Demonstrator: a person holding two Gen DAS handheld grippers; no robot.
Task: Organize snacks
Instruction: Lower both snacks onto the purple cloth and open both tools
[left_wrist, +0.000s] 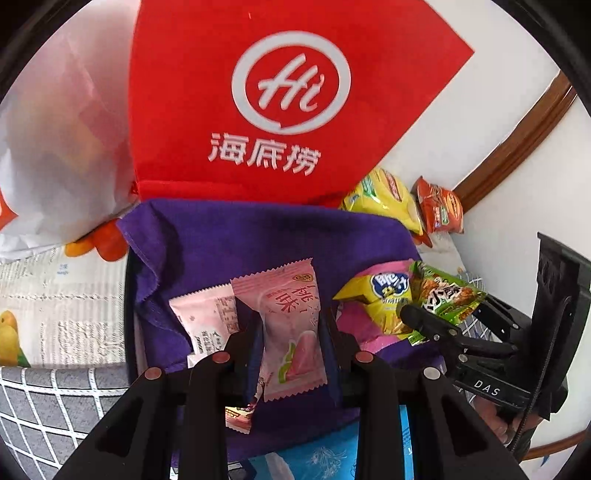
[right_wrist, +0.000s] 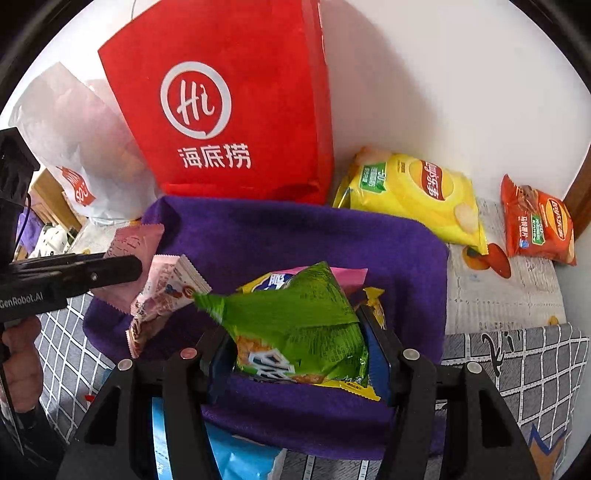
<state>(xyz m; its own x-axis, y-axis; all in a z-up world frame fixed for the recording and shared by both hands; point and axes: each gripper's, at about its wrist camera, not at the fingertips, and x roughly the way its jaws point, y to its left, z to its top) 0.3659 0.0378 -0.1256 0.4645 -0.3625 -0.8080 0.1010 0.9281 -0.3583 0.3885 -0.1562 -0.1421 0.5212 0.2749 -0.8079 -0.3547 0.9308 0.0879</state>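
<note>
Snack packets, crinkled and glossy, gathered over a soft purple fleece cloth lining a container. Left tool clamped narrowly on a pale pink zigzag-edged peach sweet wrapper, held upright above the cloth. Second pink wrapper lying flat just beside it. Right tool set partly apart around a puffy green foil packet, pads against its sides, above a yellow packet resting on the cloth. Behind, against the white wall: stiff red non-woven bag with white round logo, translucent white plastic bag, yellow crisp bag, small orange-red crisp bag.
</note>
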